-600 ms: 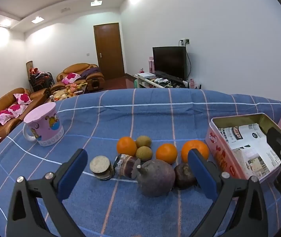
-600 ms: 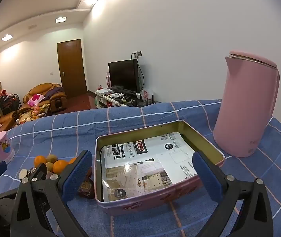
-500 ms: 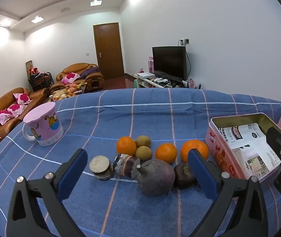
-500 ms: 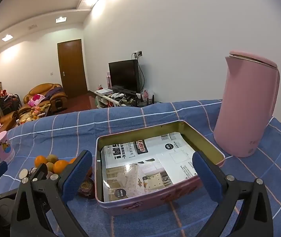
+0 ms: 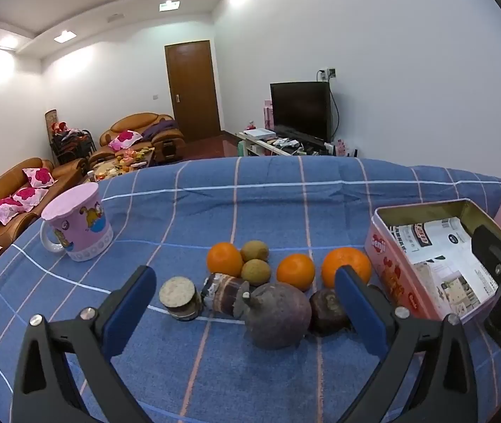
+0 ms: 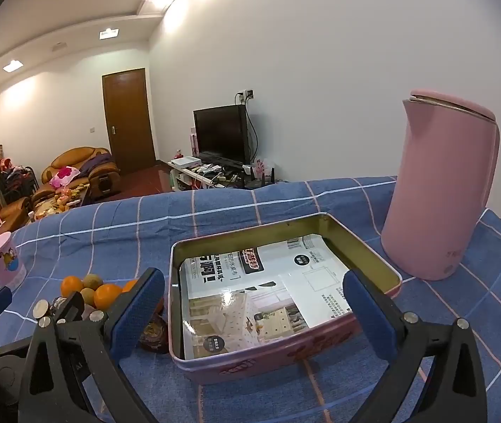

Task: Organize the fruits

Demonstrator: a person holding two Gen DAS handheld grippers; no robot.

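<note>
Far left, pink mug (image 5: 75,225) upright on the blue checked tabletop (image 5: 236,204). Left gripper (image 5: 243,303) has jaws wide apart, holding nothing, low over the fruit cluster. Between the jaws, left to right: cut sugarcane piece (image 5: 179,298), second sugarcane piece (image 5: 222,294) touching it, big dark purple fruit (image 5: 278,313), smaller dark fruit (image 5: 328,312) touching the right finger. Behind them: orange (image 5: 224,259), two kiwis (image 5: 254,250) (image 5: 256,272) stacked front-back, second orange (image 5: 295,271), third orange (image 5: 345,266) just beside the tin (image 5: 384,268). Tin open, lined with printed paper (image 6: 261,289), no fruit inside. Right gripper (image 6: 250,313) jaws apart, unloaded, hovering over the tin's near edge. Pink kettle (image 6: 440,187) upright, right of the tin, near it.
</note>
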